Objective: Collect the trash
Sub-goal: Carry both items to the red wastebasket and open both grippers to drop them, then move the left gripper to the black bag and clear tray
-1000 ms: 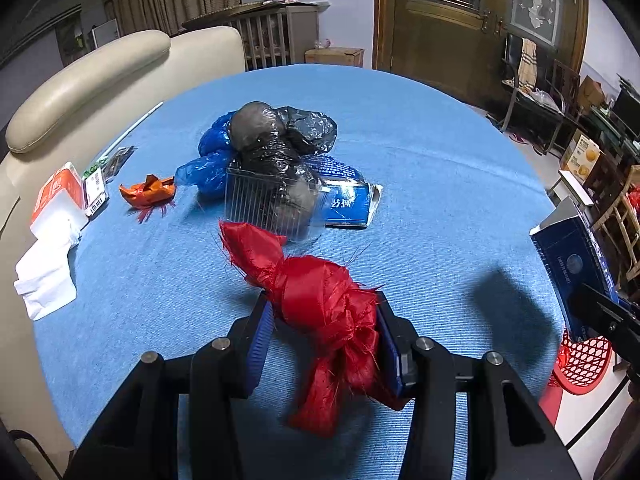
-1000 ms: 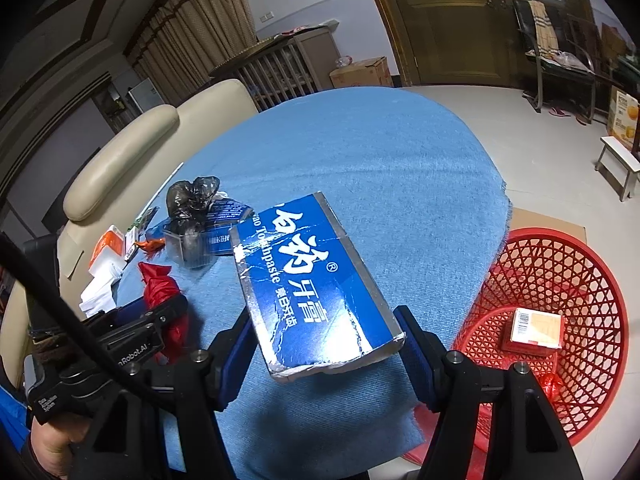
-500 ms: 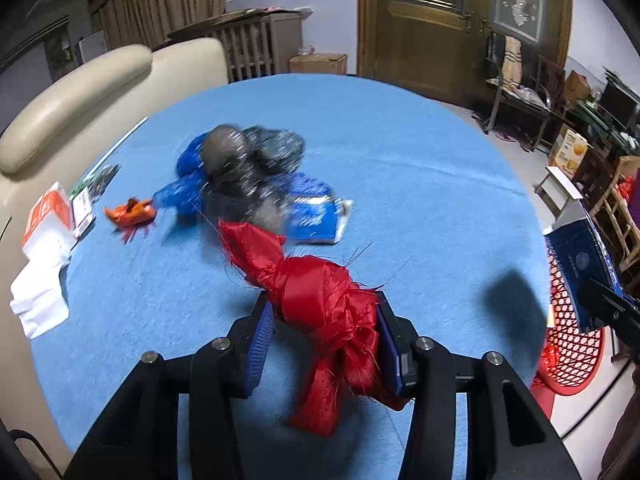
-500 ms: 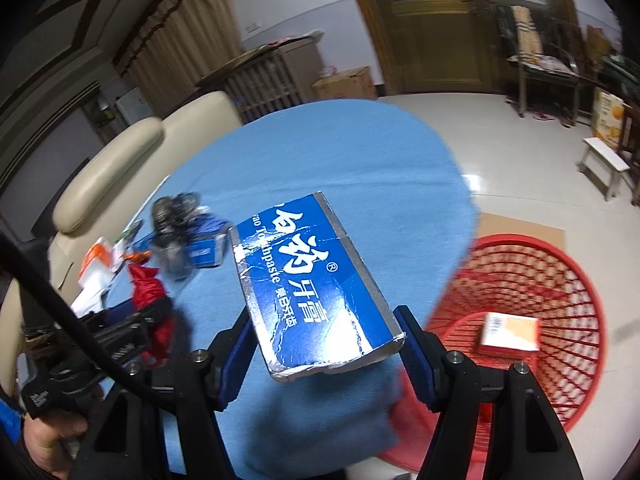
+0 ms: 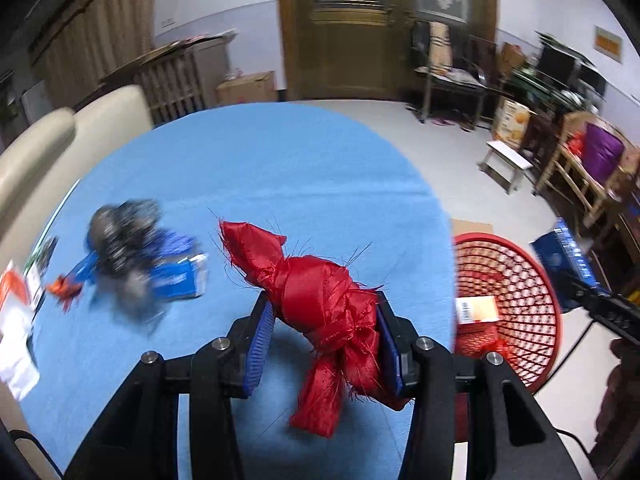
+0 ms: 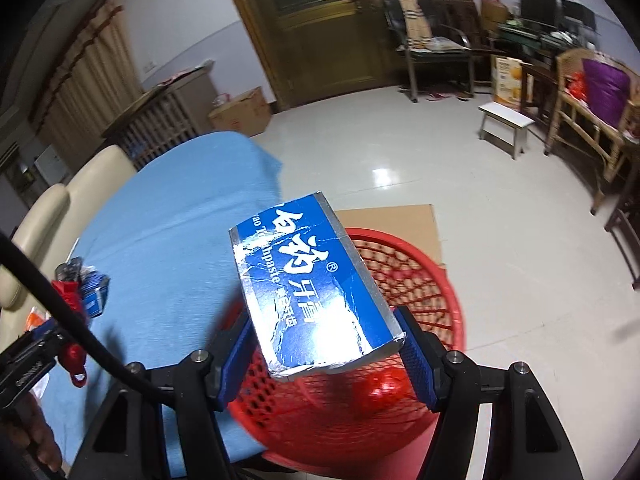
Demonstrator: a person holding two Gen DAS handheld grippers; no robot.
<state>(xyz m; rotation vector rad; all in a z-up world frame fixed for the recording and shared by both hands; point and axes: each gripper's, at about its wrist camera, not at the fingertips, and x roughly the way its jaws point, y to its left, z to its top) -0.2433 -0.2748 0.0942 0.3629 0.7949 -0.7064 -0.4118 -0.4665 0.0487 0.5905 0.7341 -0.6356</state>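
1. The left gripper (image 5: 324, 344) has its fingers clenched on a knotted red cloth bundle (image 5: 320, 304), held above the blue desk (image 5: 248, 168).
2. The right gripper (image 6: 326, 350) grasps a blue toothpaste box (image 6: 312, 292) between its fingers, over the red basket (image 6: 432, 276) on the floor.
3. More trash (image 5: 132, 248) lies on the desk, blurred.

Knotted red rag (image 5: 324, 312) over table; blue toothpaste box (image 6: 312, 292) above red basket (image 6: 420, 280).

We read "Toothpaste", partly hidden, beside large white Chinese characters and an ® mark on the blue toothpaste box (image 6: 312, 292); other print is blurred.
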